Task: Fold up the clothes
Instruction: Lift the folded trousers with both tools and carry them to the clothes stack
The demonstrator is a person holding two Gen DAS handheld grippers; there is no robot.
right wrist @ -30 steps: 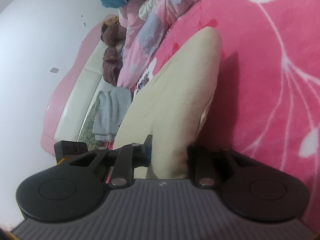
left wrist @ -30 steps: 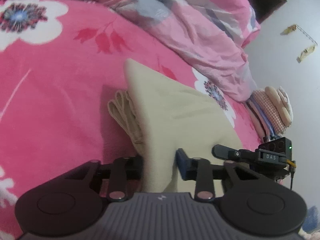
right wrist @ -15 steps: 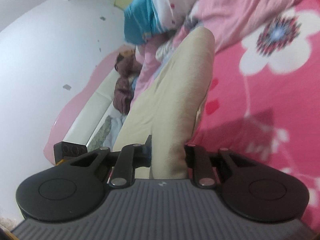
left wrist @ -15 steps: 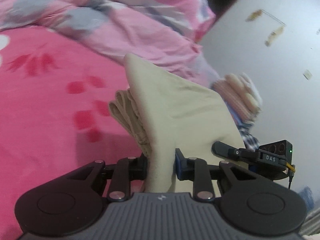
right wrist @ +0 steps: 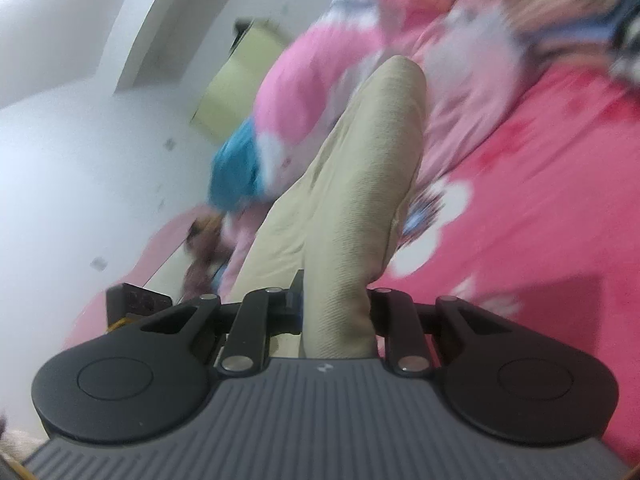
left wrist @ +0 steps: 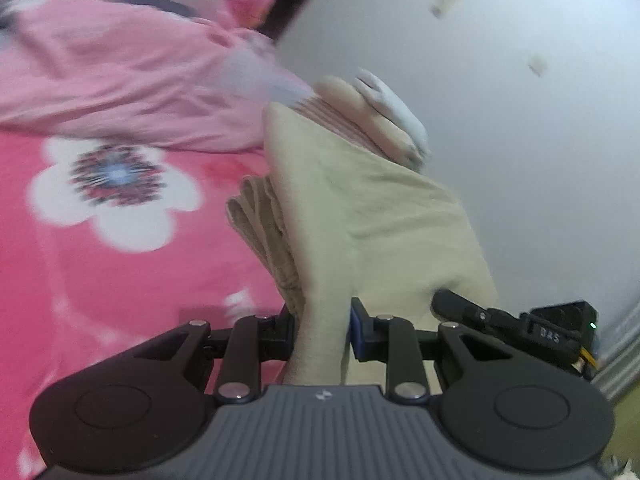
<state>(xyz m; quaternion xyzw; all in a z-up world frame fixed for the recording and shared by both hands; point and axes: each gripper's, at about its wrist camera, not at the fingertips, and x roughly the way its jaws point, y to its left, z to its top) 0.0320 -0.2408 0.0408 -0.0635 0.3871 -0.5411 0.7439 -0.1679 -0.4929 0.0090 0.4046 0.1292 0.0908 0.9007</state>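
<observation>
Pink floral bedding (left wrist: 100, 280) fills the lower left of the left wrist view, printed with a large white flower, and it spreads flat and bare along the right side of the right wrist view (right wrist: 540, 220). Behind it a rumpled pink quilt (left wrist: 120, 72) bunches up against the pale wall (left wrist: 500, 140), which takes the whole upper right of the left view. At the bed's edge near that wall a stack of folded clothes (left wrist: 380, 120) sits just behind the held garment. The beige garment (left wrist: 360, 216) is folded into a thick bundle and hangs between the two tools, lifted off the bedding, its layered folded edges showing on its left side. The left gripper (left wrist: 322, 332) is clamped on one end of it, cloth filling the narrow gap between the fingers. The right gripper (right wrist: 334, 312) is pinched on the other end (right wrist: 360, 184), jaws close around the fabric. The right view is blurred; a blue cloth (right wrist: 236, 172) lies left of the garment.
</observation>
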